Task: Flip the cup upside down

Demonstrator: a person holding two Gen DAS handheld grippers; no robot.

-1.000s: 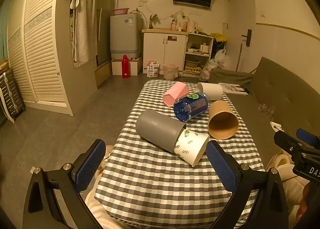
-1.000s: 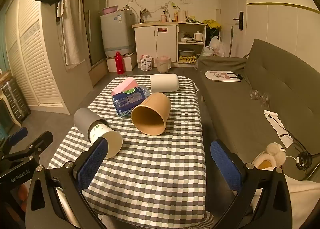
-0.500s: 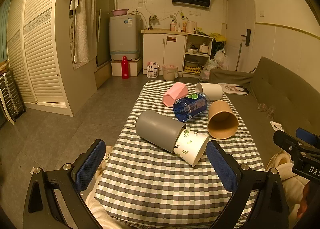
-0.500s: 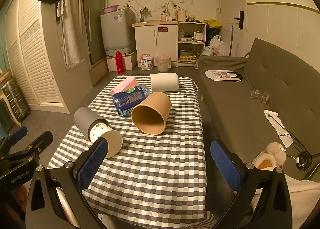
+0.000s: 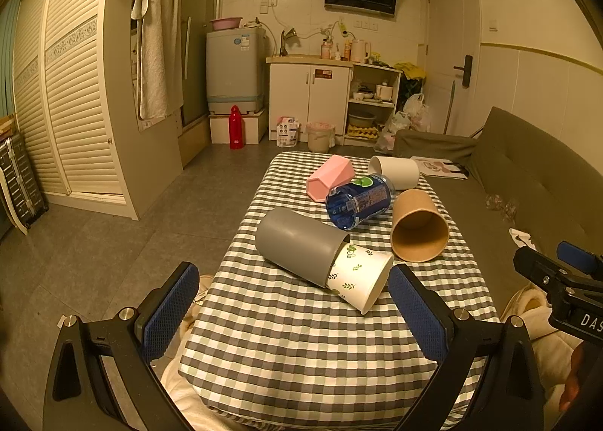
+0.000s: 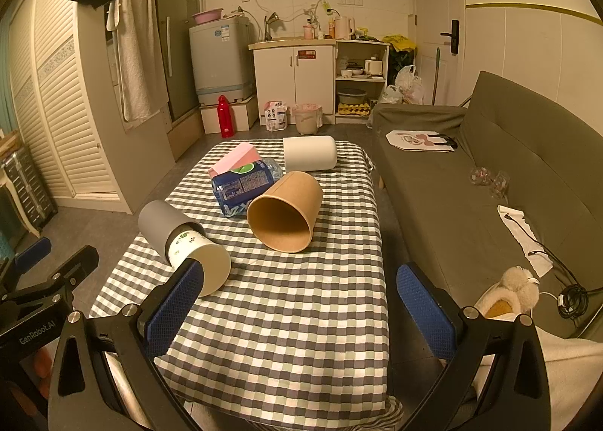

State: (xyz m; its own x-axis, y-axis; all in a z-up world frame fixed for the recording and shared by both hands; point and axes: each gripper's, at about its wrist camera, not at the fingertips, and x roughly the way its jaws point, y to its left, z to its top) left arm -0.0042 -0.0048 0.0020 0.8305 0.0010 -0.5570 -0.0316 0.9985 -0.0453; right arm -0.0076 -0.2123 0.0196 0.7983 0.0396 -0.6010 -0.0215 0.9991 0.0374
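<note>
Several cups lie on their sides on the checked tablecloth (image 5: 301, 348) (image 6: 301, 336). A grey cup (image 5: 297, 244) (image 6: 158, 221) has a white leaf-print paper cup (image 5: 363, 274) (image 6: 201, 261) stuck in its mouth. A brown paper cup (image 5: 418, 229) (image 6: 286, 214) faces me with its open mouth. Behind it lie a blue clear cup (image 5: 358, 201) (image 6: 243, 186), a pink cup (image 5: 329, 178) (image 6: 235, 157) and a white cup (image 5: 394, 171) (image 6: 309, 158). My left gripper (image 5: 292, 308) is open at the near table edge, short of the grey cup. My right gripper (image 6: 299, 306) is open and holds nothing.
A grey-green sofa (image 6: 490, 167) runs along the table's right side, with a tote bag (image 6: 422, 138) on its seat. Fluffy slippers (image 6: 508, 295) lie on the floor at the near right. A kitchen cabinet (image 5: 309, 99), a washing machine (image 5: 233, 69) and a red bottle (image 5: 235, 127) stand at the far wall.
</note>
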